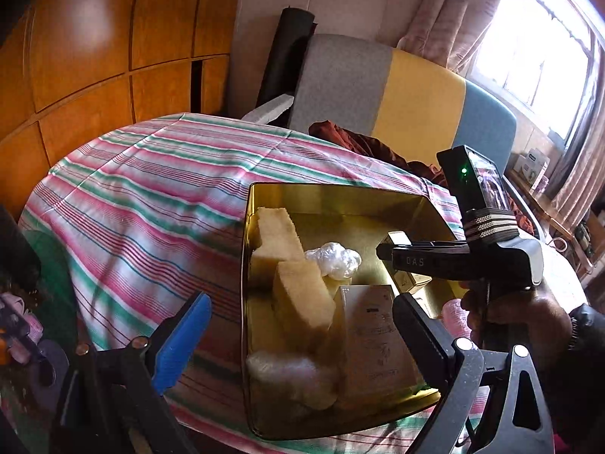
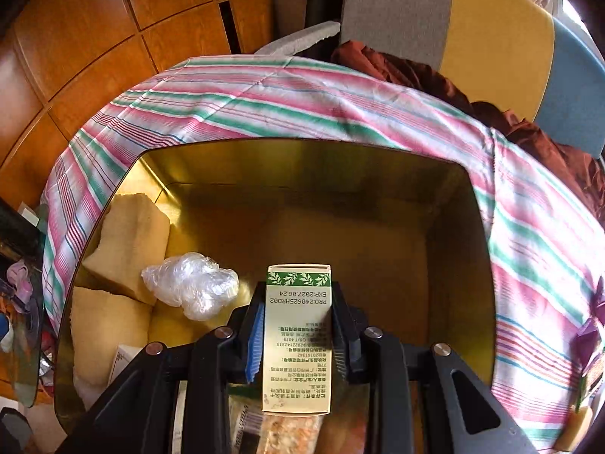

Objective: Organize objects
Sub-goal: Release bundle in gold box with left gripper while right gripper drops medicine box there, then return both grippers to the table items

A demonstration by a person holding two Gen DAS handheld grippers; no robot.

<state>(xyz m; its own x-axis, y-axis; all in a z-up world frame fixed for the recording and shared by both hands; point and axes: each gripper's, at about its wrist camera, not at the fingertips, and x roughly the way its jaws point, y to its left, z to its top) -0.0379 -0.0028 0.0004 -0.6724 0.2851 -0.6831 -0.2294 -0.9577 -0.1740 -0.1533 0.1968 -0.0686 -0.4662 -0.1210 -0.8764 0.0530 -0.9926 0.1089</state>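
We lower the small carton (image 2: 298,336), clamped in the right tongs (image 2: 297,335), over the gold tin (image 2: 302,159) w/ 2 sponges (table, striped cloth); left tongs (image 1: 302,336) apart, clear.

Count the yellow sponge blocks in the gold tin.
2 in view. One yellow sponge block leans at the gold metal tin's far-left wall; the second sits nearer along the same wall. More may be hidden under the other contents.
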